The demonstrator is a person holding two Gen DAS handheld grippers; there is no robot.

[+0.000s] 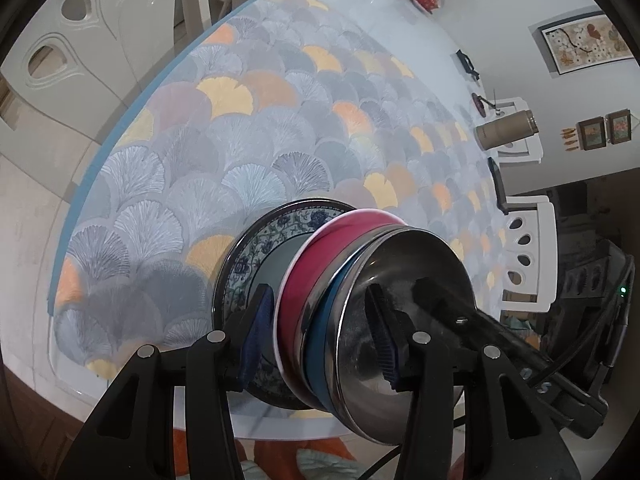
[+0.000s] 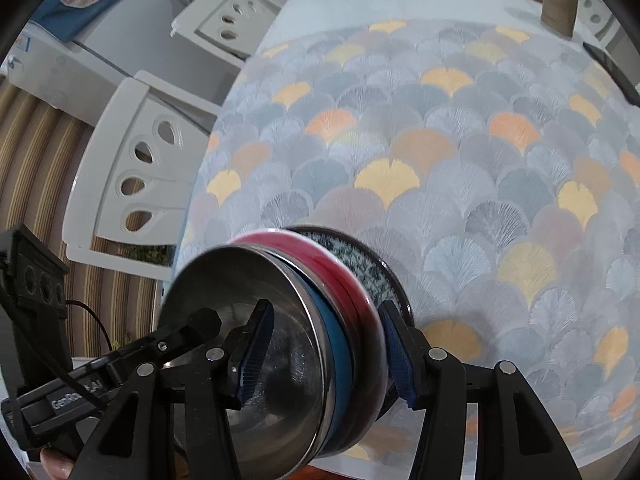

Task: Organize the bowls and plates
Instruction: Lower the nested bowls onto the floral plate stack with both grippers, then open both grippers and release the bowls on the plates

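1. Bowls sit nested in one stack between your two grippers: a steel bowl on the inside, then a blue bowl, then a pink bowl, all resting in a blue-and-white patterned plate.
2. Your left gripper straddles that stack. One blue-padded finger lies against the plate's face, the other finger is inside the steel bowl against its wall, so the gripper is closed on the stack.
3. Your right gripper does the same from the opposite side: one pad is inside the steel bowl, the other presses behind the pink bowl on the plate. The blue bowl shows as a band between steel and pink.
4. Each camera sees the other gripper's black finger reaching into the steel bowl.
5. The stack is over the near edge of the table, above the fan-patterned cloth; whether the plate touches the cloth cannot be told.
6. Well apart from the stack, a tan cylinder stands on the far part of the table, and white chairs stand beside it.
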